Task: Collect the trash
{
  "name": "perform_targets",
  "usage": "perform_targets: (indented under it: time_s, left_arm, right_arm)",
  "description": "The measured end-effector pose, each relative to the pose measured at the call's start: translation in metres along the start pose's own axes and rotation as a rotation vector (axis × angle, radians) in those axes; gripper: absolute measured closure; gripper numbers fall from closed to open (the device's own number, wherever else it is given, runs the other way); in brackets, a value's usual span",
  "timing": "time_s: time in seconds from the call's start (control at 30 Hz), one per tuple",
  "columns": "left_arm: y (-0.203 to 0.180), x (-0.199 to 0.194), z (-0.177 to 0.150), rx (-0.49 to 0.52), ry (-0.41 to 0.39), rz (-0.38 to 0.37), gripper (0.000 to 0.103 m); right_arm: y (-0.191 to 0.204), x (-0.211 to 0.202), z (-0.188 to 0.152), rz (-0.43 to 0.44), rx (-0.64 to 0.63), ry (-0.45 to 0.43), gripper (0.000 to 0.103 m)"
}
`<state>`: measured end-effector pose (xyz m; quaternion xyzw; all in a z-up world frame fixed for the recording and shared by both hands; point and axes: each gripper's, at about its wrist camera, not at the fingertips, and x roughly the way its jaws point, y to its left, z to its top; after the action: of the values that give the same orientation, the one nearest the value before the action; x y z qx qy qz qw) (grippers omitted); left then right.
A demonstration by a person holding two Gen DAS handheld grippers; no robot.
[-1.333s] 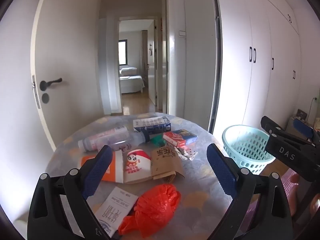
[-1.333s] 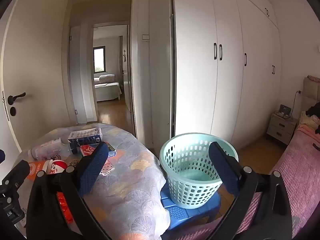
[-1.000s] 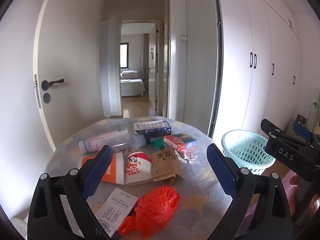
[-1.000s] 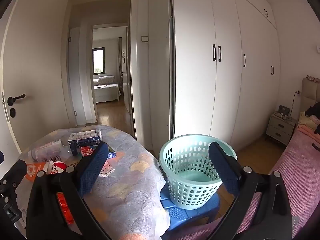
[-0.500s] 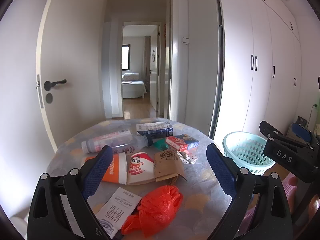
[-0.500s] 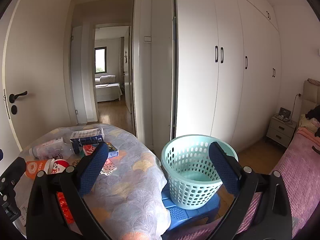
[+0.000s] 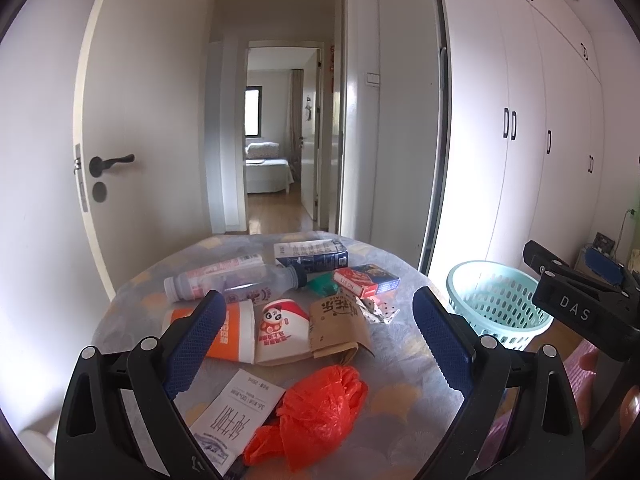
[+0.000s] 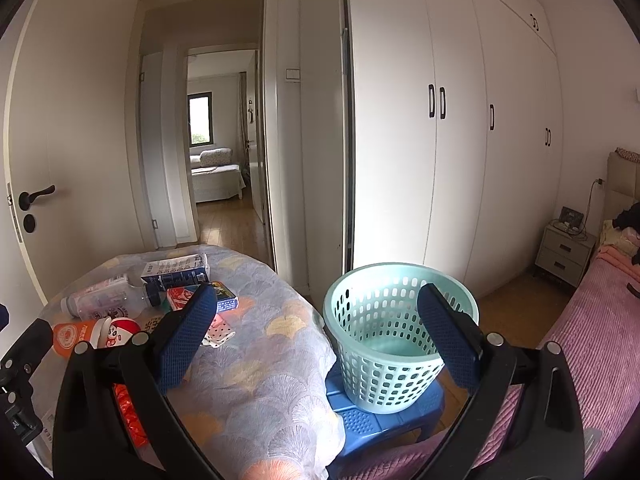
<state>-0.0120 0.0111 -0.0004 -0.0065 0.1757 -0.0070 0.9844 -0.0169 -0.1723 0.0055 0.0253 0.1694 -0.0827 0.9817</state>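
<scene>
Two grippers, both spread wide and holding nothing; my left gripper [image 7: 318, 344] hangs above the table [image 7: 404, 396], over the orange paper cup [image 7: 236, 336], the panda cup [image 7: 282, 330], the brown paper bag [image 7: 338, 326] and the red plastic bag [image 7: 320, 408]; my right gripper [image 8: 320, 340] faces the empty mint laundry-style basket [image 8: 400, 320] on its blue stool [image 8: 360, 420] beside the table. Nothing is collected yet, I judge; next I should lower the left onto the red bag, nearest me, and pinch its crumpled top.
</scene>
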Motion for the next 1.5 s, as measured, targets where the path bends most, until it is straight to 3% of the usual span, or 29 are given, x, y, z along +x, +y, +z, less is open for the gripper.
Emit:
perform_targets:
  time_s: [1.5]
  left_arm:
    - [0.017,0.001,-0.006,-0.023,0.023,-0.028,0.011]
  right_arm:
    - [0.005,-0.002,-0.001,0.023,-0.003,0.024,0.007]
